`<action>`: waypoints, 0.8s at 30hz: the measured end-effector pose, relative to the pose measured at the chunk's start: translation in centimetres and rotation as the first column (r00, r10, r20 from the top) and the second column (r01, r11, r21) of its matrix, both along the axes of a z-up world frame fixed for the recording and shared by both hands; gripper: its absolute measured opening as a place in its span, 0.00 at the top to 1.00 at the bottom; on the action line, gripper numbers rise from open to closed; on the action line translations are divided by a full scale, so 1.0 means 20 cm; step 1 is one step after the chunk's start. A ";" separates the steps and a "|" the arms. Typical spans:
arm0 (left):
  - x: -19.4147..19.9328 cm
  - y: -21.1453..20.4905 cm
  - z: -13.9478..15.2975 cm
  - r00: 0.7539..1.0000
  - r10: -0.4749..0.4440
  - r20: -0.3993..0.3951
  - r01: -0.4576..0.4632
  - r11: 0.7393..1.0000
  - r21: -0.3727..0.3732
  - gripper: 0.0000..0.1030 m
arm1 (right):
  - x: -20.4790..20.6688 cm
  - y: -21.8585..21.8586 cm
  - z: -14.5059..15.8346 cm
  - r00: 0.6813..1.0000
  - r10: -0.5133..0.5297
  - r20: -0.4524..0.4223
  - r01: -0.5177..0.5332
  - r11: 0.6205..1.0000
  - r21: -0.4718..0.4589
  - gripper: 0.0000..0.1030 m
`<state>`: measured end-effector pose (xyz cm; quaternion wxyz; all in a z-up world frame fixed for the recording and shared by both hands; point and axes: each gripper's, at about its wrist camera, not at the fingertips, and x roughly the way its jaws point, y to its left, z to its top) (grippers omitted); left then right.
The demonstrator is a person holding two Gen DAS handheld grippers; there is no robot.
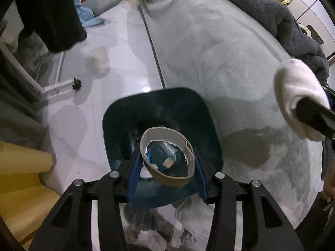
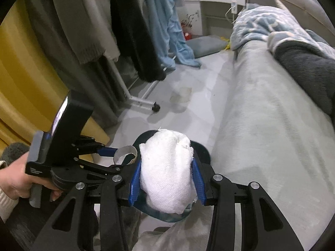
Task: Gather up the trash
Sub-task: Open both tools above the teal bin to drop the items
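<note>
My left gripper (image 1: 167, 163) is shut on a short cardboard tube (image 1: 167, 179), its blue pads pressing both sides. The tube hangs over the open mouth of a dark blue trash bin (image 1: 159, 102), and through it I see scraps lying inside. My right gripper (image 2: 166, 173) is shut on a crumpled white tissue wad (image 2: 167, 156), held above the bin's rim (image 2: 203, 150). In the left wrist view that tissue wad (image 1: 293, 87) hangs right of the bin, over the bed. In the right wrist view a hand (image 2: 14, 179) holds the left gripper (image 2: 117, 154) with the tube (image 2: 125, 152).
A pale grey-green bed (image 1: 219, 62) runs along the right, with a dark fleece blanket (image 1: 293, 31) on it. A pale scrap (image 1: 98, 58) lies on the white floor near a clothes rack's wheeled foot (image 1: 76, 84). Hanging clothes (image 2: 129, 31) and yellow fabric (image 1: 21, 177) close the left.
</note>
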<state>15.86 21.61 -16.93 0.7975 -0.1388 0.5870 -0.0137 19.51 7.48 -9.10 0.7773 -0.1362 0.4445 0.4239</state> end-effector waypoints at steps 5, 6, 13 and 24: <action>-0.02 0.04 -0.05 0.999 -0.017 -0.035 0.016 1.000 -0.017 0.49 | 0.04 0.06 -0.10 0.999 0.020 -0.025 -0.021 0.999 -0.039 0.57; -0.03 0.04 -0.06 0.999 -0.022 -0.040 0.021 0.999 -0.028 0.45 | 0.05 0.06 -0.12 0.999 0.021 -0.030 -0.022 0.999 -0.046 0.58; -0.07 0.08 -0.02 0.999 -0.035 -0.003 0.034 0.999 -0.031 0.34 | 0.09 0.09 -0.23 0.998 0.015 -0.057 -0.020 0.996 -0.092 0.57; -0.11 0.15 0.18 0.984 -0.023 0.178 0.023 1.000 -0.001 0.36 | 0.00 0.19 -0.41 0.995 0.035 -0.094 -0.050 0.984 -0.171 0.57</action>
